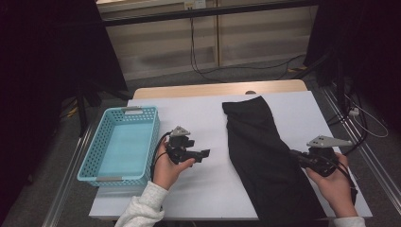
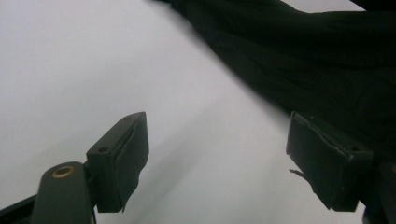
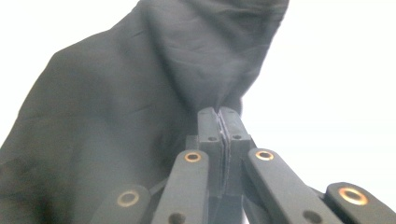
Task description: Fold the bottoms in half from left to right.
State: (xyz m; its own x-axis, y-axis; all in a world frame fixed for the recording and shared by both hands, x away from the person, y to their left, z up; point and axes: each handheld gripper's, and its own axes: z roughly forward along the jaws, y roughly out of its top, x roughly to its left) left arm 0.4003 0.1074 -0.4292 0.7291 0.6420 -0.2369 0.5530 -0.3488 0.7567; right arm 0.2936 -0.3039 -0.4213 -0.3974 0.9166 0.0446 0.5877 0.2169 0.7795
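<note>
A black cloth (image 1: pixel 257 146) lies lengthwise on the right half of the white table (image 1: pixel 198 113). My right gripper (image 1: pixel 294 153) meets the cloth's right edge about halfway down. In the right gripper view its jaws stand pressed together at the tips (image 3: pixel 219 112), and the cloth (image 3: pixel 140 93) puckers into folds that run into them. My left gripper (image 1: pixel 204 153) hovers over bare table left of the cloth, pointing toward it. Its jaws stand wide apart (image 2: pixel 217 135) with nothing between them, and the cloth (image 2: pixel 303 60) lies just beyond the right pad.
A light blue plastic basket (image 1: pixel 90 156), with nothing in it, stands at the table's left side beside my left hand. Cables run across the floor behind the table. A metal rail (image 1: pixel 373 165) borders the table's right side.
</note>
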